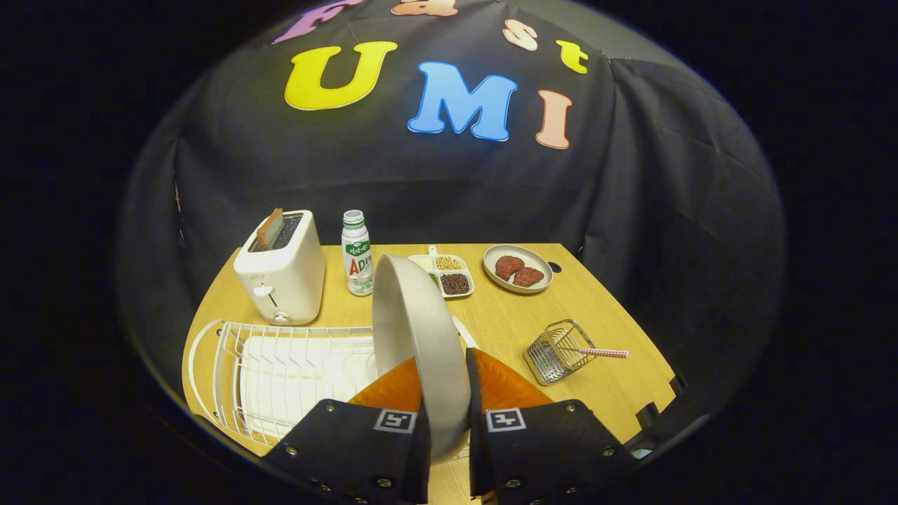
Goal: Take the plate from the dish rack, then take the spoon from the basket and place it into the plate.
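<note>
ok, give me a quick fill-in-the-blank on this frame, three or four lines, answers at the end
1. The hand-held gripper is shut on the ____, held on edge between its fingers.
2. The white dish rack sits just in front of the ____.
3. The spoon handle sticks out of the wire ____.
4. The bottle stands between the toaster and the divided ____ of beans.

Missing words: plate; toaster; basket; tray

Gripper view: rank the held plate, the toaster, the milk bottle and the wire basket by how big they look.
1. Plate, gripped on edge between the fingers, but its nearness to the camera inflates it.
2. Toaster.
3. Wire basket and milk bottle look too alike to rank.
</note>
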The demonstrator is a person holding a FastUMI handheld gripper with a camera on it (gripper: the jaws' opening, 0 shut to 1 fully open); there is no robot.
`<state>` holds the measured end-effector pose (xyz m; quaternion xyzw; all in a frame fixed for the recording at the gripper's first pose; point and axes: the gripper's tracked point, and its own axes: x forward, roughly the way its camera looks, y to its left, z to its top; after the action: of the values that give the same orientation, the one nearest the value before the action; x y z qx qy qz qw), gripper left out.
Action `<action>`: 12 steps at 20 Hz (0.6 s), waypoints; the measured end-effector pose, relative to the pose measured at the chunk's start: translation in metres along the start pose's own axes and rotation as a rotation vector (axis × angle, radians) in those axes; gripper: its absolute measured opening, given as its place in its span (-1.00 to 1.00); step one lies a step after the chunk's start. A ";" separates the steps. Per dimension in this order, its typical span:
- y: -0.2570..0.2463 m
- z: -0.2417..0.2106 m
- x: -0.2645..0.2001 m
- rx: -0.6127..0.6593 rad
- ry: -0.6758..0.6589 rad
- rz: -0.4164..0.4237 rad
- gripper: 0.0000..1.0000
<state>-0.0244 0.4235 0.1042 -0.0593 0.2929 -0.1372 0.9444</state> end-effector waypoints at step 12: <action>-0.036 -0.063 -0.095 -0.046 -0.008 0.044 -0.56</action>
<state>-0.1430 0.4149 0.1105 -0.0750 0.2934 -0.1095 0.9467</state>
